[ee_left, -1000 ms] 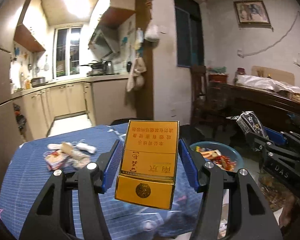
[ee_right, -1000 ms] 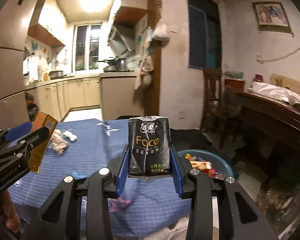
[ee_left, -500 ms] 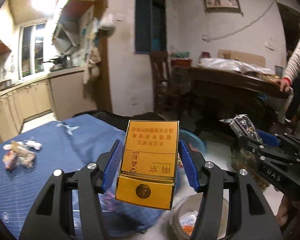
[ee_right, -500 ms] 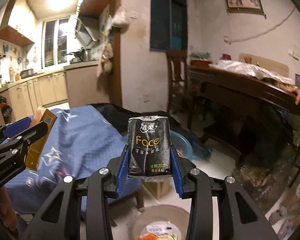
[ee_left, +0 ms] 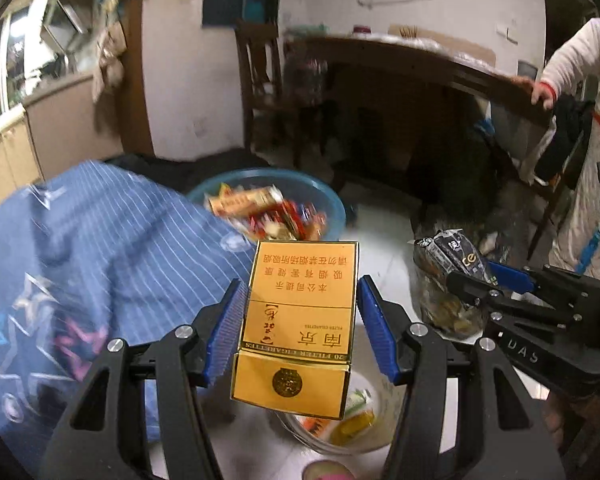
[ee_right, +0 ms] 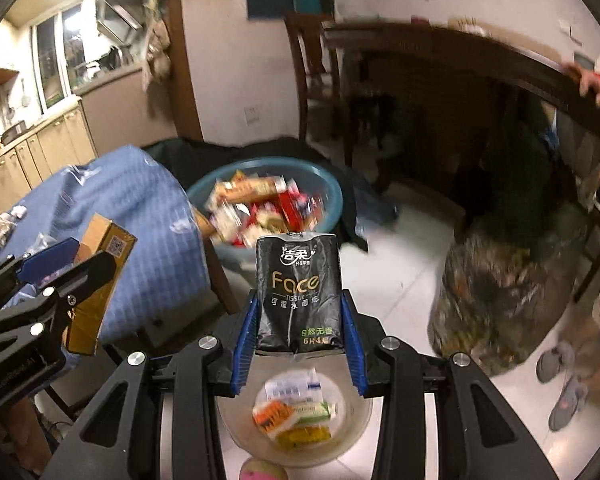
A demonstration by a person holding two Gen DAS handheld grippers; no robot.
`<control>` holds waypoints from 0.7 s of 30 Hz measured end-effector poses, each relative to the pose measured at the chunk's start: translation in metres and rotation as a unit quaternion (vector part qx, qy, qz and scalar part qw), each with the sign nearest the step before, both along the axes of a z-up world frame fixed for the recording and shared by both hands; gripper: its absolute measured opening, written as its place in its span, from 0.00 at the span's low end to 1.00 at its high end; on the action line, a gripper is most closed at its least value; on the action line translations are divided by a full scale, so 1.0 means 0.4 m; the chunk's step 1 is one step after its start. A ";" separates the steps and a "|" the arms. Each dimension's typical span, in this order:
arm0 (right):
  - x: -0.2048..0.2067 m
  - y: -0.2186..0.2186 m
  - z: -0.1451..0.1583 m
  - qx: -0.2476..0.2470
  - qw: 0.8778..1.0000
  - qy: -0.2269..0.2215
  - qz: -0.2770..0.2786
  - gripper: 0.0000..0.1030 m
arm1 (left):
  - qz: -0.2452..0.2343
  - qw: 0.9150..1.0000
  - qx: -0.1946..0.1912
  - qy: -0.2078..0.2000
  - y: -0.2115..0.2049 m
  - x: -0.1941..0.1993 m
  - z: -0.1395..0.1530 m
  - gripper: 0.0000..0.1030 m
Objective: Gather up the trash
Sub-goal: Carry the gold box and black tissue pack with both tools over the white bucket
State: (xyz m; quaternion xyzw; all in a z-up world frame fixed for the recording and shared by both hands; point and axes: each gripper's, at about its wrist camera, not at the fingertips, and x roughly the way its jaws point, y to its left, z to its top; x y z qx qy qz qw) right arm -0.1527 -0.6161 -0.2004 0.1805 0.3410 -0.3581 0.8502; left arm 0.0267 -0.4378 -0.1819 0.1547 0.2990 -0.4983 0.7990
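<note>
My left gripper (ee_left: pixel 300 304) is shut on a yellow cigarette box (ee_left: pixel 300 320) and holds it above a pale bin (ee_left: pixel 340 436) on the floor with wrappers in it. My right gripper (ee_right: pixel 298 320) is shut on a black tissue pack (ee_right: pixel 298 292) and holds it over the same bin (ee_right: pixel 296 420). In the left wrist view the right gripper (ee_left: pixel 476 276) with the tissue pack (ee_left: pixel 452 252) is at the right. In the right wrist view the left gripper (ee_right: pixel 72 264) with the box (ee_right: pixel 96 280) is at the left.
A table with a blue striped cloth (ee_left: pixel 80 260) is at the left. A blue basin (ee_right: pixel 268 204) full of wrappers sits beyond the bin. A patterned sack (ee_right: pixel 496 296) stands at the right. A person (ee_left: pixel 580 92) stands by a dark wooden table (ee_left: pixel 420 64).
Both grippers have swung right and tipped down, away from the blue table, so that the floor bin now lies under them. Each still holds its item.
</note>
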 end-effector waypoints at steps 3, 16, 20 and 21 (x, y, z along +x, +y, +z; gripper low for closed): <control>0.002 -0.032 -0.066 0.035 0.999 0.019 0.001 0.39 | -0.009 0.999 0.024 0.022 -0.033 -0.004 -0.059 0.54; 0.021 -0.082 -0.302 0.164 0.983 0.078 0.015 0.39 | -0.036 0.986 0.127 0.104 -0.125 -0.001 -0.284 0.54; 0.023 -0.083 -0.336 0.183 0.979 0.083 0.019 0.39 | -0.037 0.981 0.148 0.124 -0.138 0.005 -0.328 0.54; 0.022 -0.084 -0.342 0.186 0.979 0.083 0.018 0.39 | -0.037 0.980 0.152 0.125 -0.140 0.004 -0.338 0.54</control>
